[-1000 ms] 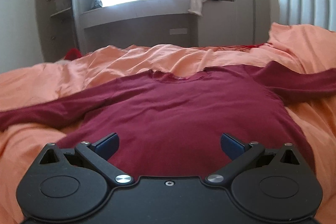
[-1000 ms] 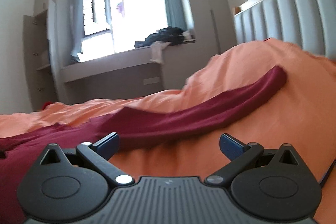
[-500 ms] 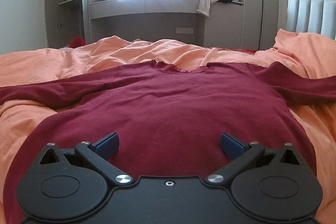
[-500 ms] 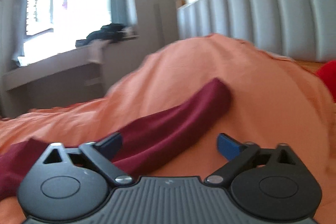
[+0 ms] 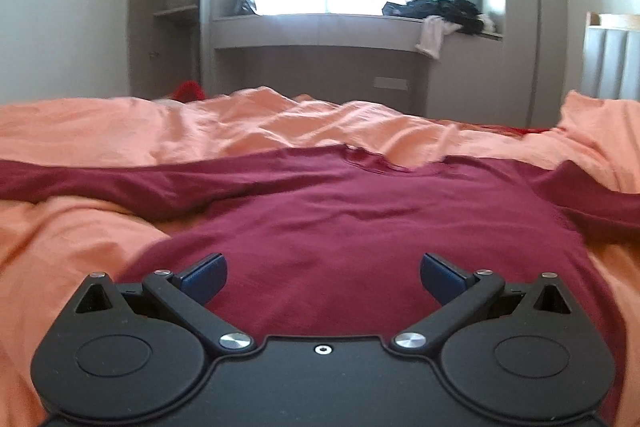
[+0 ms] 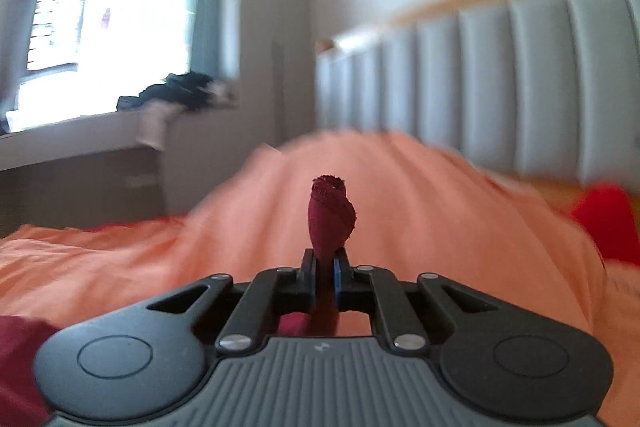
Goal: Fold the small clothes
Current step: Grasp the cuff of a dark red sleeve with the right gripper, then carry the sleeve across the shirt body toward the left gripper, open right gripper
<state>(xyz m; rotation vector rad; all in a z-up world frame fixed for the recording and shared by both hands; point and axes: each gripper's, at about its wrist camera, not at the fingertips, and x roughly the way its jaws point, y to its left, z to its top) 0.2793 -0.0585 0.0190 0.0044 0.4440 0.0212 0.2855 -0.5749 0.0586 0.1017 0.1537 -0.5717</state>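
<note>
A dark red long-sleeved shirt (image 5: 360, 227) lies flat on the orange bedcover (image 5: 100, 131), neck away from me, both sleeves spread out. My left gripper (image 5: 322, 275) is open and empty, low over the shirt's lower body. My right gripper (image 6: 323, 263) is shut on the end of the shirt's right sleeve (image 6: 330, 215), whose cuff sticks up beyond the fingertips. A bit of the shirt shows at the lower left of the right wrist view (image 6: 16, 359).
The orange bedcover (image 6: 440, 219) rises in a mound toward the grey padded headboard (image 6: 520, 79). A red item (image 6: 604, 219) lies at the right by the headboard. A window ledge (image 5: 320, 27) with piled dark clothes (image 5: 440, 7) stands beyond the bed.
My right gripper moved right along the sleeve to its end and closed on the cuff. My left gripper stayed open and shifted left over the shirt.
</note>
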